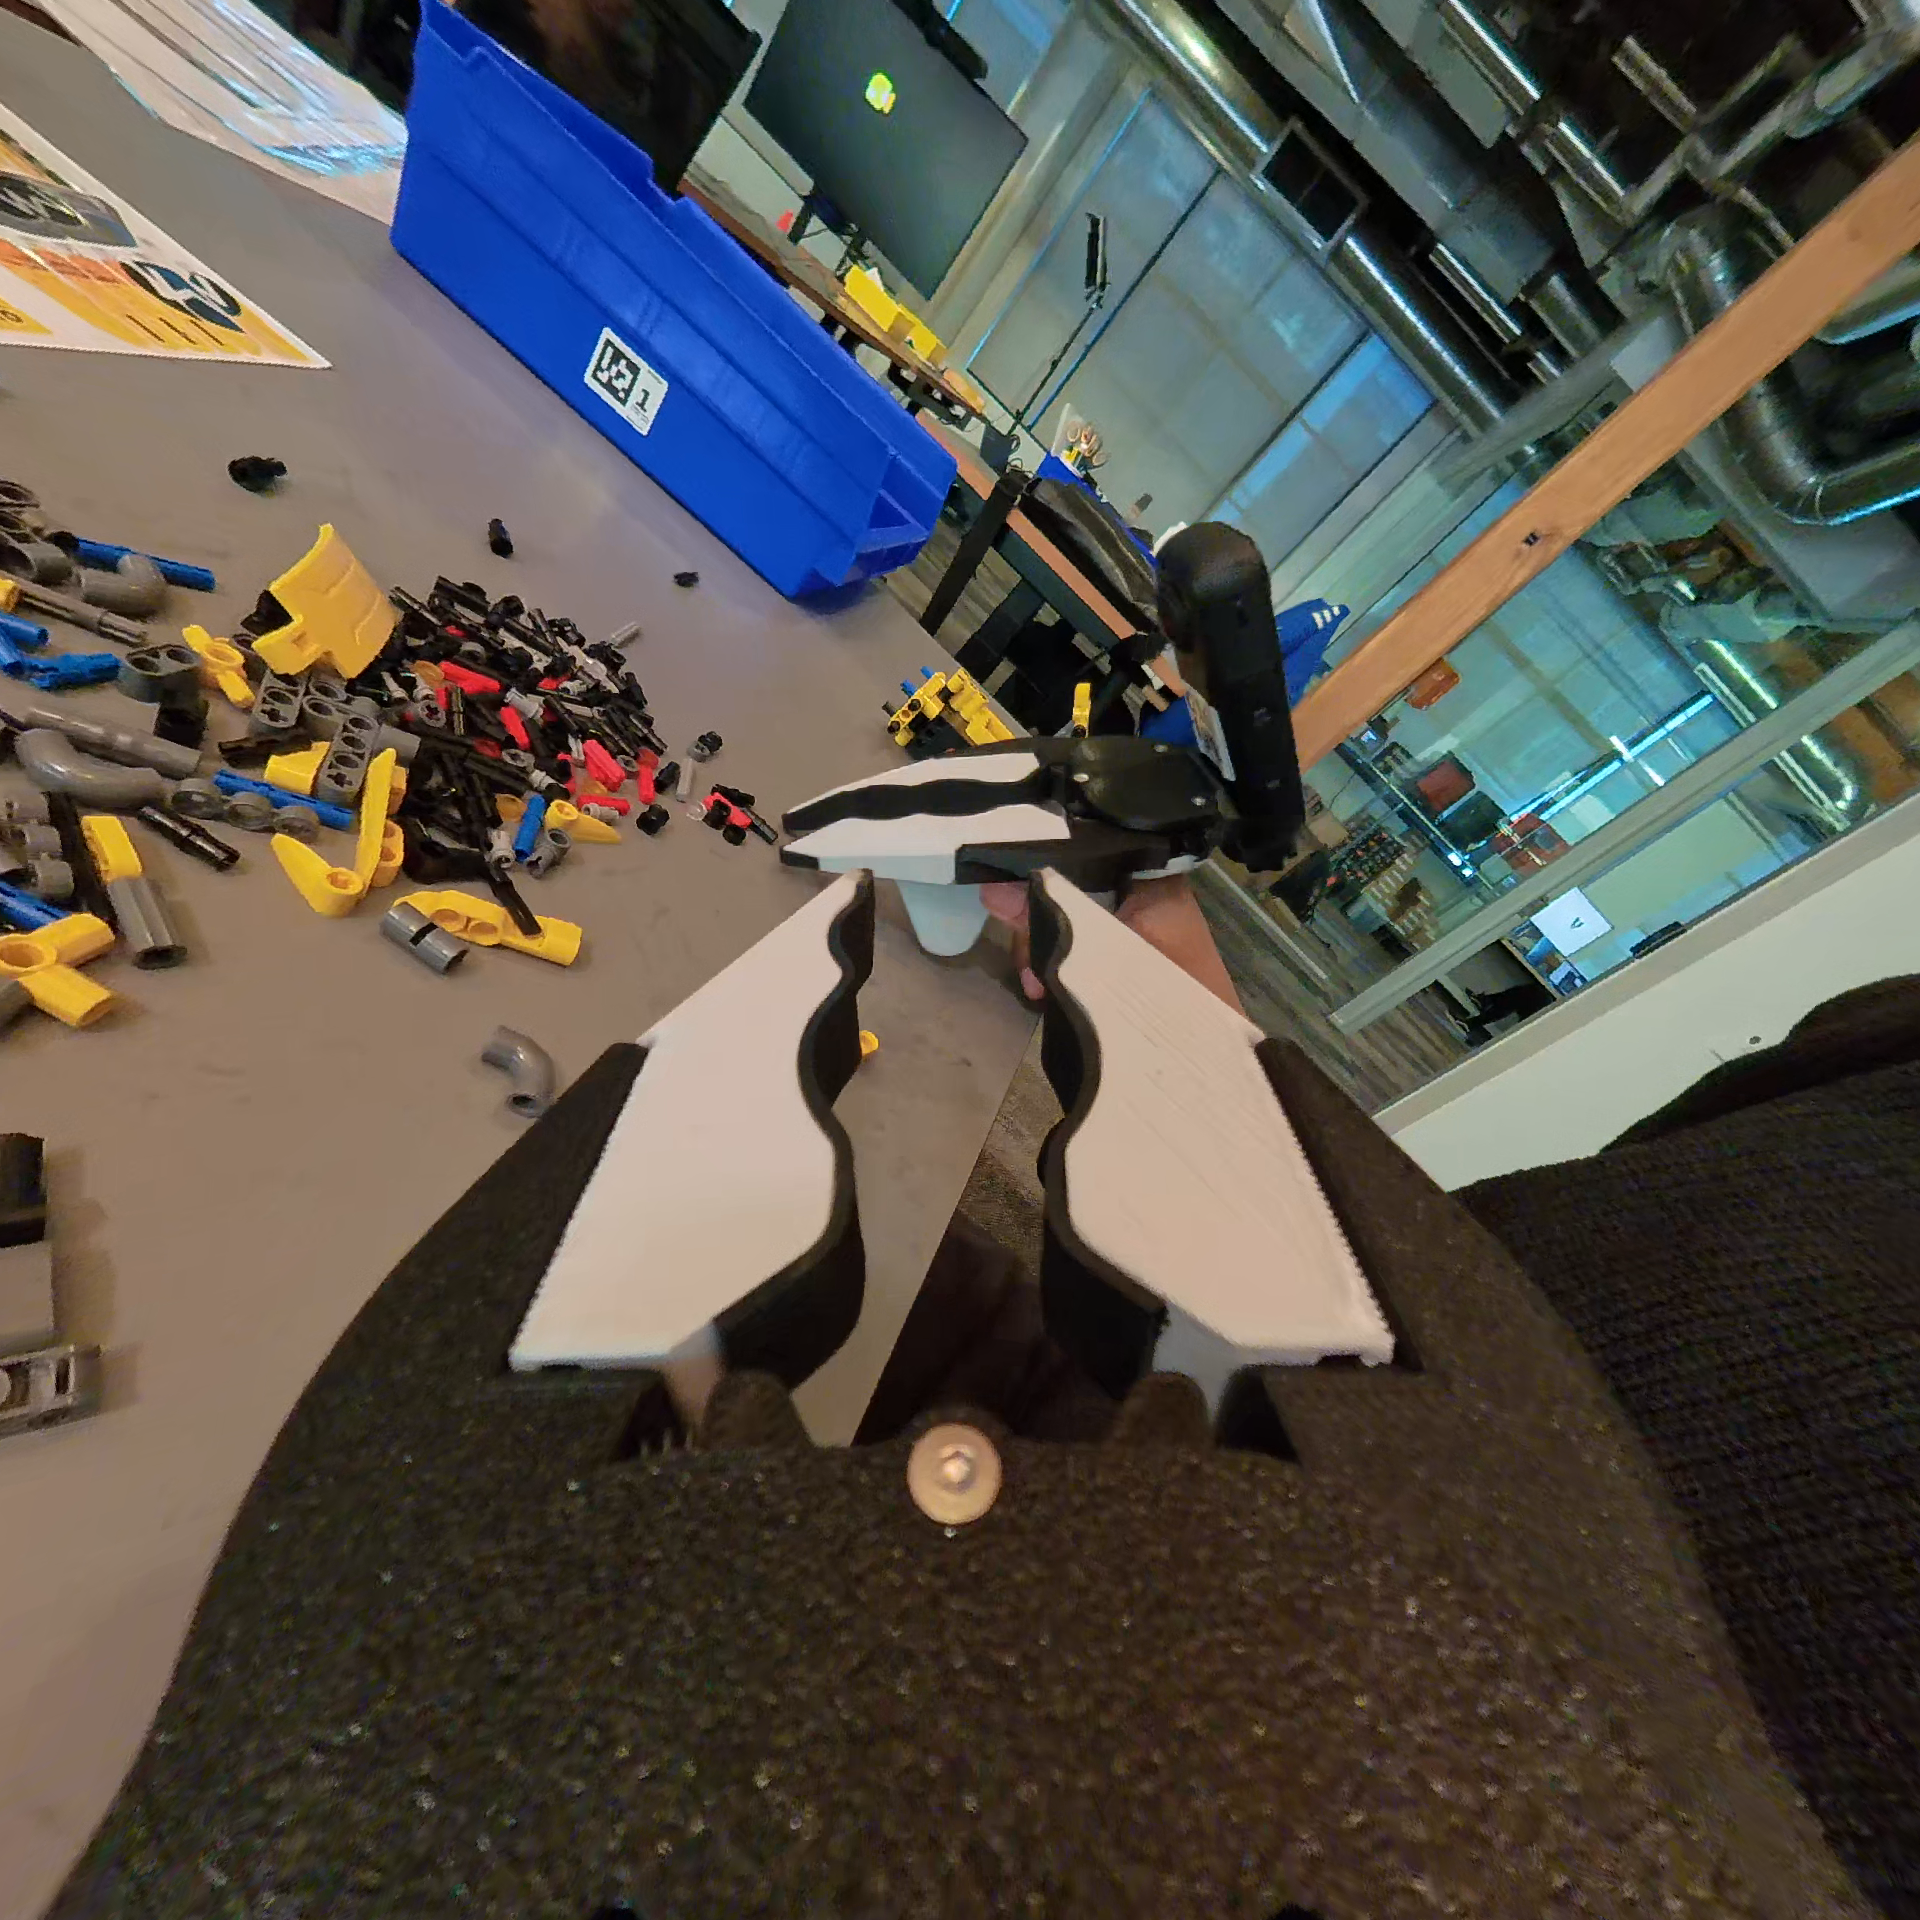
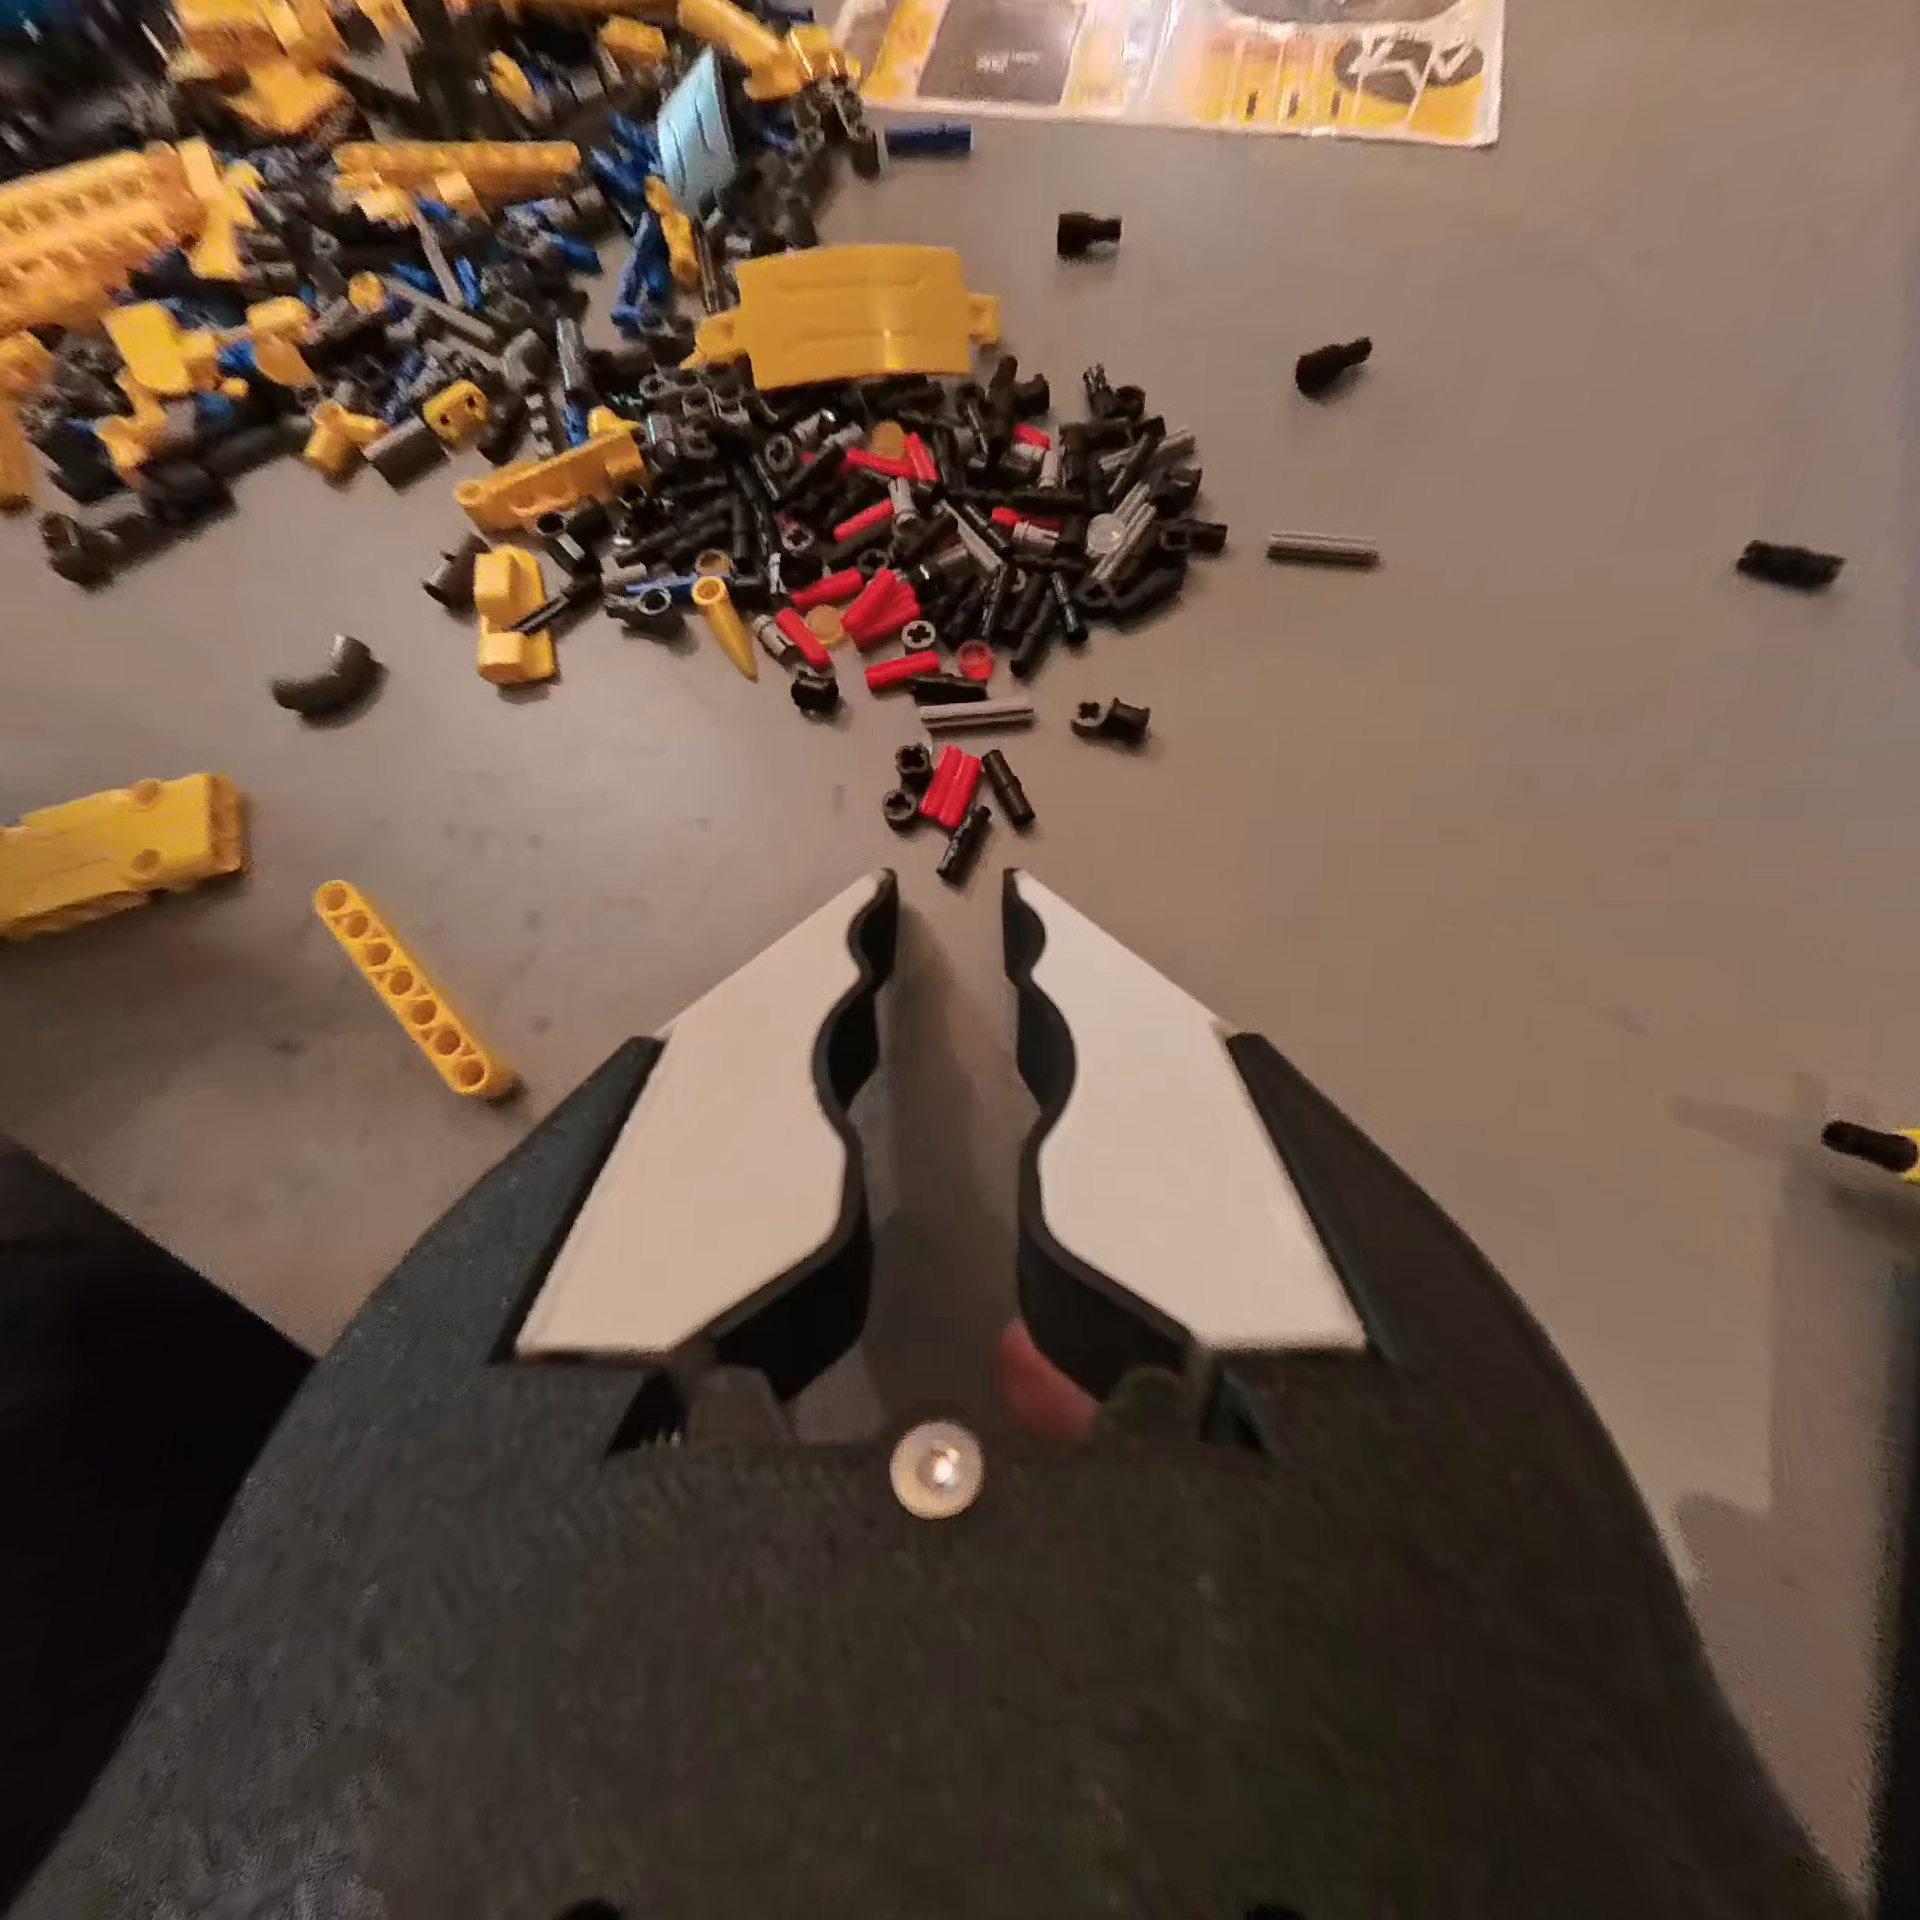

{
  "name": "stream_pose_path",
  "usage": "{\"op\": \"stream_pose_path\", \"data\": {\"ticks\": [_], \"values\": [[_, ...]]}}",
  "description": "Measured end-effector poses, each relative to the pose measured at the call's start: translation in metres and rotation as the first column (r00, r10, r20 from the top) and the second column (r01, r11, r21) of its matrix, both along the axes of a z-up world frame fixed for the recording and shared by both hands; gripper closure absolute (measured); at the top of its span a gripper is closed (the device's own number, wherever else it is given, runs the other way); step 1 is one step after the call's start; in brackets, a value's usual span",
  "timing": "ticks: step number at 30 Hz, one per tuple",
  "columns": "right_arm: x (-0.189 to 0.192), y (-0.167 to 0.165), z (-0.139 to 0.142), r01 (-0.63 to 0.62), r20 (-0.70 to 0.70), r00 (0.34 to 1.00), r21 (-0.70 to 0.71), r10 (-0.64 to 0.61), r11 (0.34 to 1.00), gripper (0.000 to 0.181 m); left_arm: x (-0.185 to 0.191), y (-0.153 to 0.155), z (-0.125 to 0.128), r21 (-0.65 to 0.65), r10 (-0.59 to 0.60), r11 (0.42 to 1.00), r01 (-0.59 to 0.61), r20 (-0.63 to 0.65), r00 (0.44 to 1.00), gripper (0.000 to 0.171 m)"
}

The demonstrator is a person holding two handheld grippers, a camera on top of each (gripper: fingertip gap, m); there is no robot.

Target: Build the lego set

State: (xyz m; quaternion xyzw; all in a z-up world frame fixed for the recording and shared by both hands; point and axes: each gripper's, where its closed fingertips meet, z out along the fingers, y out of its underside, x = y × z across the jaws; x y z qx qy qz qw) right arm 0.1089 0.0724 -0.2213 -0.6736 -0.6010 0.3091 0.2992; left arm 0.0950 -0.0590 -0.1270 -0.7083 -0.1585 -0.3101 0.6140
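- Left wrist view: the left gripper (image 1: 951, 894) is held agape and empty above the table edge (image 1: 665, 935); the right gripper (image 1: 805, 836) is seen just beyond.
- Right gripper (image 2: 948, 883) is spread, nothing held, near small red and black pins (image 2: 956, 795); the brick pile (image 2: 894, 520) lies farther off.

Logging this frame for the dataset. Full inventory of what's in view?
table: one, grey, under everything
parts pile: one heap, too many to count, black, red, grey, yellow, blue, mid-table
curved panel: one, yellow, far edge of pile
holed beam: one, yellow, loose, near right gripper
red pins: small cluster with black pins, just ahead of right gripper
elbow: one, grey, loose, near left gripper
bin: one, blue, far table edge
printed sheet: one, yellow and black, beyond pile
left gripper: white and black, open, empty, at table edge
right gripper: open, empty, above table
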Motion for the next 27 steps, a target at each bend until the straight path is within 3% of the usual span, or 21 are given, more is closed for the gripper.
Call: {"op": "stream_pose_path", "data": {"ticks": [13, 17, 21, 23, 27], "values": [[-0.008, 0.002, 0.005, -0.014, 0.005, 1.0, 0.139, 0.013, 0.99, 0.177, 0.002, -0.004, 0.003, 0.027, -0.002, 1.0, 0.002, -0.004, 1.0, 0.143], [-0.009, -0.033, 0.045, -0.151, -0.185, 0.963, 0.24, 0.198, 0.959, 0.177, 0.001, -0.003, 0.003, 0.029, 0.004, 1.0, -0.005, 0.024, 1.0, 0.142], [-0.001, -0.094, 0.096, -0.287, -0.382, 0.797, 0.44, 0.467, 0.851, 0.177, -0.003, -0.001, 0.015, 0.109, 0.023, 0.993, -0.04, 0.151, 0.988, 0.141], [0.003, -0.116, 0.109, -0.299, -0.406, 0.736, 0.523, 0.541, 0.798, 0.177, 0.007, 0.0, 0.023, 0.157, -0.049, 0.987, 0.015, 0.213, 0.976, 0.14], [0.0, -0.128, 0.111, -0.281, -0.36, 0.738, 0.605, 0.57, 0.746, 0.177, 0.022, 0.0, 0.028, 0.183, -0.113, 0.981, 0.071, 0.23, 0.967, 0.14]]}}
